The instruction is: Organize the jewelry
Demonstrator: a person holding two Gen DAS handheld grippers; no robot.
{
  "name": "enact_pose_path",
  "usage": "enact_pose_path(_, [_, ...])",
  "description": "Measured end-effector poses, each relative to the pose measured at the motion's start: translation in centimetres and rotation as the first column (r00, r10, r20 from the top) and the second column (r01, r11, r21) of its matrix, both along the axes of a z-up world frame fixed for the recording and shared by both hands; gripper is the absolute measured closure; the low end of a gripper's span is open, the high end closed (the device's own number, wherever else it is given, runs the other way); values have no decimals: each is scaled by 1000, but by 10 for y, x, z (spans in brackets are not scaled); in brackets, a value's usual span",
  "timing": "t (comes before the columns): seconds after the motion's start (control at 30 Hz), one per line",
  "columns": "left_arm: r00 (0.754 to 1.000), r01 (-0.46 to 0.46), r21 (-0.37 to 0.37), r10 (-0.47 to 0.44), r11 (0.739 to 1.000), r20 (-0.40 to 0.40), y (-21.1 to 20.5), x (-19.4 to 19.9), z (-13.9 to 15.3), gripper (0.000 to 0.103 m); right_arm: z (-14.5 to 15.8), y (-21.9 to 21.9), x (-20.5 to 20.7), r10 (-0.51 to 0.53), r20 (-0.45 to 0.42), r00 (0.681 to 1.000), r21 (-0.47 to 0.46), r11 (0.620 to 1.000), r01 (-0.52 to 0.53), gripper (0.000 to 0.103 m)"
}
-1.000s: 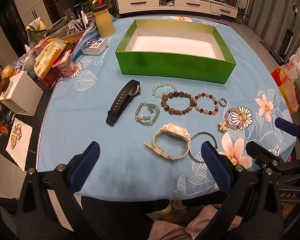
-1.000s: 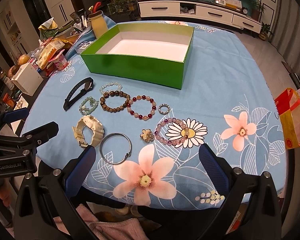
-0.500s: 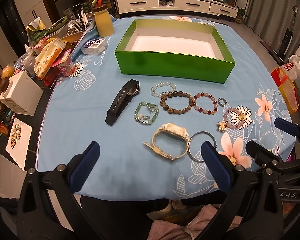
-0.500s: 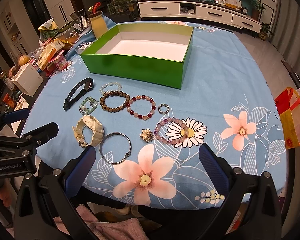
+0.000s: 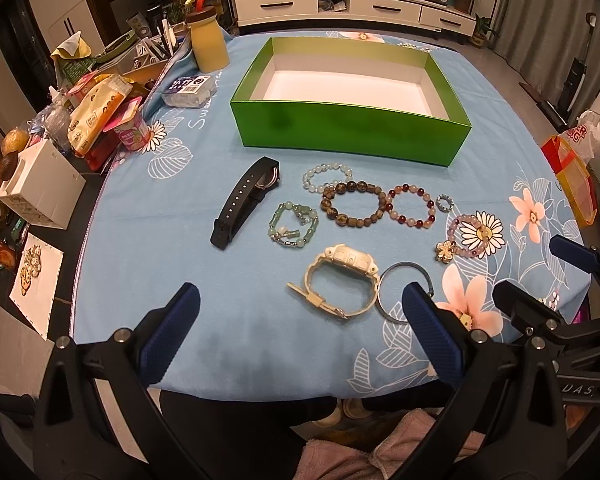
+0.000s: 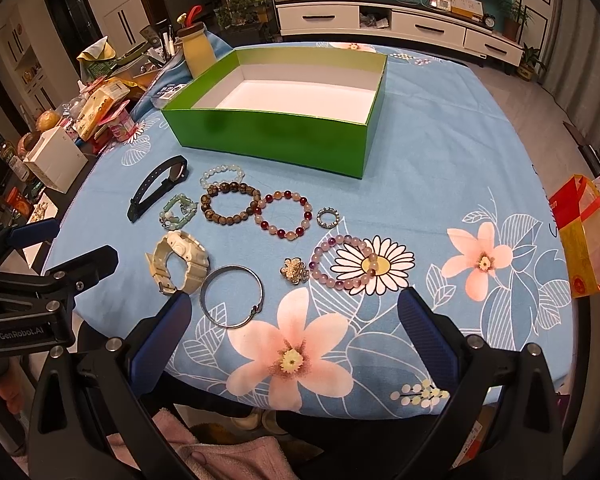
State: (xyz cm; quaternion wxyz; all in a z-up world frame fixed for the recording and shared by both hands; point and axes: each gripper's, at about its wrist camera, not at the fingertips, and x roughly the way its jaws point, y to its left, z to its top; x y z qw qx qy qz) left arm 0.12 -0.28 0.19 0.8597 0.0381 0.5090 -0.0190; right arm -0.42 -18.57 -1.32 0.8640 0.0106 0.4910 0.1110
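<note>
Both grippers hovered spread and empty at the counter's (image 5: pixel 148 280) near edge: the left gripper (image 5: pixel 300 332) just short of the cream watch (image 5: pixel 340 278), the right gripper (image 6: pixel 296 336) near the silver bangle (image 6: pixel 232 296). Beaded bracelets (image 6: pixel 230 204), a black watch (image 5: pixel 246 200) and a small ring (image 6: pixel 327 217) lay between them and the green box (image 5: pixel 352 128), which held nothing.
</note>
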Motion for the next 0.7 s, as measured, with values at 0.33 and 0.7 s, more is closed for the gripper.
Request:
enact_pose_path(0.33, [1000, -1, 0, 1, 1000, -1, 0, 0, 0, 2, 0, 0, 0, 0, 1, 1000, 2, 1000, 0, 1])
enact_pose_path(0.7, [1000, 4, -18, -4, 1000, 4, 3, 0, 1, 2, 1, -3, -3, -4, 4, 1000, 26, 1000, 4, 1])
